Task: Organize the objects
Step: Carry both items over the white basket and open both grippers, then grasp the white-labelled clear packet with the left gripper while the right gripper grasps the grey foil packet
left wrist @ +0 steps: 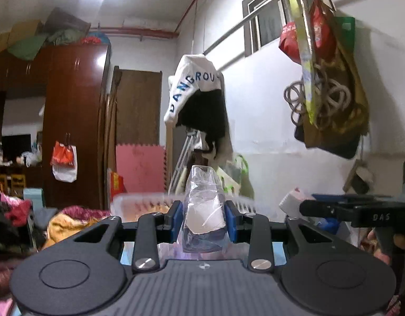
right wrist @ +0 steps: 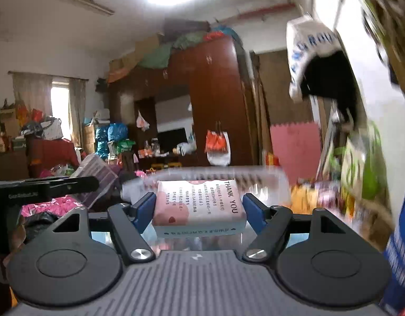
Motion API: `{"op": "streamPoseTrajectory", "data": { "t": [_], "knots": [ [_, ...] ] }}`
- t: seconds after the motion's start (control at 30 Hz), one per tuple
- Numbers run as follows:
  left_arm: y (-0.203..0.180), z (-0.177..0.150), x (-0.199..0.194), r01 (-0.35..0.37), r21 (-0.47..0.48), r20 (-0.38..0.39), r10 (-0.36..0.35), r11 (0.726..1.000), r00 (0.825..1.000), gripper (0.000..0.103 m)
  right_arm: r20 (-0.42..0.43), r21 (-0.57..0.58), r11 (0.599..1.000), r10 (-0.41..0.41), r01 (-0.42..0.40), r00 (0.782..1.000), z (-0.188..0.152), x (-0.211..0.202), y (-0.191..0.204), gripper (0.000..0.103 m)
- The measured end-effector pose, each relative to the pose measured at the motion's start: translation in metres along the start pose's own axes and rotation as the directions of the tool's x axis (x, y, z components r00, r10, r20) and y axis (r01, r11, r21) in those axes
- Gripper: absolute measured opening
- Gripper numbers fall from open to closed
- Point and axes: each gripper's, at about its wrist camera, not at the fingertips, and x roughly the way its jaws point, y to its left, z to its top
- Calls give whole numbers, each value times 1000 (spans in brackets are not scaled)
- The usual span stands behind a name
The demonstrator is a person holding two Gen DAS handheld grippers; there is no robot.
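My left gripper [left wrist: 203,217] is shut on a clear plastic packet [left wrist: 204,210] with something white inside; the packet stands upright between the blue pads, raised in the air. My right gripper [right wrist: 198,210] is shut on a pink and white box [right wrist: 199,208] printed "THANK YOU", held flat between its blue pads. A translucent plastic basket [left wrist: 139,200] lies just beyond the left gripper; it also shows in the right wrist view [right wrist: 223,172] behind the box. The right gripper's body [left wrist: 360,212] shows at the right of the left wrist view, the left gripper's body [right wrist: 44,187] at the left of the right wrist view.
A dark wooden wardrobe [left wrist: 76,121] stands at the back with a bag [left wrist: 64,163] hanging on it. A white and black cap [left wrist: 197,97] and bags [left wrist: 331,84] hang along the white wall. A pink foam mat [left wrist: 140,168] leans by the door. Piled clothes [left wrist: 70,218] lie below left.
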Motion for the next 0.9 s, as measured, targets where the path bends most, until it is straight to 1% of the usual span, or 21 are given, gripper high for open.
{"op": "streamPoseTrajectory", "data": {
  "t": [0.07,0.13,0.17,0.2,0.23,0.3,0.37,0.4,0.43,0.47,0.5,0.53,0.57,0.67,0.7,0.8,0.83,0.87,0.9],
  "knots": [
    [-1,20,20,1,-7,-16,-1,1000,1000,38,-17,-40,999,-13,12,1000,24,22,4,74],
    [2,36,49,-34,-15,-62,33,999,998,38,-54,-55,998,-43,40,998,41,52,5,75],
    [5,42,65,-42,-21,-89,40,999,995,38,-84,-54,998,-41,37,996,45,67,4,75],
    [8,44,76,-51,-26,-112,48,998,993,38,-111,-56,998,-43,37,993,47,81,3,75],
    [13,47,92,-69,-39,-146,63,997,987,38,-130,-59,997,-56,49,990,48,95,2,75],
    [23,46,112,-92,-70,-189,78,993,979,38,-171,-90,993,-93,78,981,46,120,1,75],
    [34,43,131,-100,-93,-247,74,991,966,41,-191,-94,992,-102,85,976,41,135,-1,75],
    [39,40,143,-99,-103,-292,65,990,954,50,-216,-92,992,-103,85,971,39,145,-3,75],
    [43,38,151,-106,-109,-316,66,988,946,64,-230,-87,992,-105,87,968,36,148,-4,76],
    [46,35,156,-123,-111,-332,80,986,940,69,-234,-82,992,-112,95,966,33,150,-7,79],
    [49,32,158,-147,-105,-345,102,984,933,70,-235,-84,991,-124,107,964,31,151,-7,85],
    [49,30,158,-157,-93,-353,115,983,929,70,-235,-86,991,-124,107,964,29,146,-7,88],
    [48,29,153,-155,-82,-346,118,984,931,70,-235,-81,992,-116,100,965,28,142,-7,92],
    [48,29,120,-153,-68,-297,126,986,947,70,-210,-68,994,-97,84,973,29,115,-1,100],
    [47,28,106,-146,-67,-286,121,987,950,72,-192,-62,995,-85,74,978,28,102,1,102],
    [47,13,59,-130,-41,-273,114,991,955,85,-182,-35,999,-3,-3,983,13,63,9,103],
    [49,5,47,-139,-34,-276,125,990,953,86,-188,-30,999,24,-30,982,2,52,12,103],
    [52,-3,38,-150,-35,-283,134,988,950,86,-212,-35,998,35,-44,977,-9,48,17,103],
    [56,-12,31,-158,-45,-292,138,986,946,86,-253,-50,998,21,-34,967,-22,49,21,103]
  ]
}}
